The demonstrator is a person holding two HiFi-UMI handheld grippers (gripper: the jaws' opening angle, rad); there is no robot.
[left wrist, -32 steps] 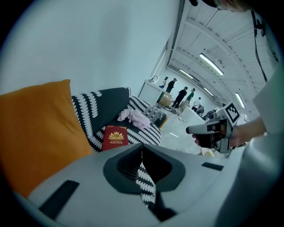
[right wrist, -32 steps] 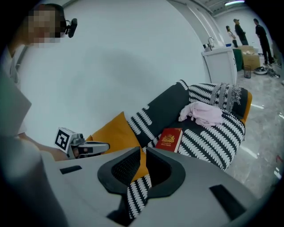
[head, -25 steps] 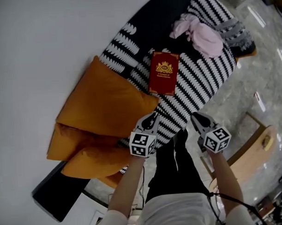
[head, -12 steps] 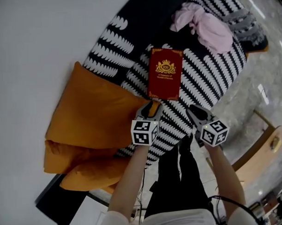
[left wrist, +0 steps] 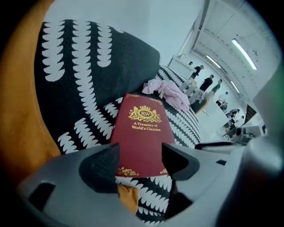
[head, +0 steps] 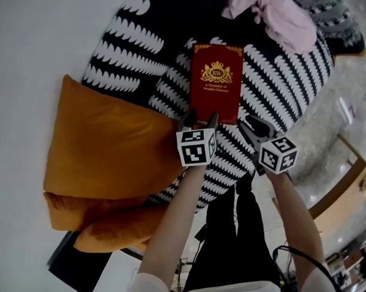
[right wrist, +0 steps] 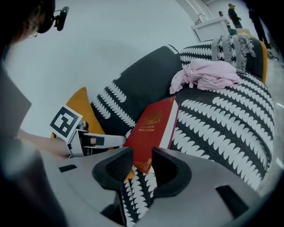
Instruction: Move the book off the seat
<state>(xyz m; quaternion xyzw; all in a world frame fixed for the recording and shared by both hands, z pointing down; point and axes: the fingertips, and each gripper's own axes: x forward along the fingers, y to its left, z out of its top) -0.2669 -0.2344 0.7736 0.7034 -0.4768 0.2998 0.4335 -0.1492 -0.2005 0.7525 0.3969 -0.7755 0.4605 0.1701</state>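
A dark red book point(head: 215, 81) with gold print lies flat on the black-and-white patterned seat point(head: 277, 85). My left gripper point(head: 199, 119) hangs at the book's near edge. Its jaws have just been opening and stand open, with the book point(left wrist: 142, 133) showing in the gap of this gripper point(left wrist: 141, 157), untouched by the pads. My right gripper point(head: 252, 125) sits just right of the book's near corner. Its jaws have also just been opening; this gripper point(right wrist: 143, 166) is open and holds nothing, the book point(right wrist: 153, 128) lying beyond it.
Orange cushions point(head: 111, 151) lean at the seat's left, close to my left arm. A pink cloth point(head: 280, 13) lies bunched on the seat beyond the book. A wooden table point(head: 346, 184) stands on the floor at the right. The person's black-trousered legs point(head: 234, 230) are below.
Both grippers have come down and forward to the book's near edge, and both pairs of jaws have gone from shut to open. The book looms larger in the head view.
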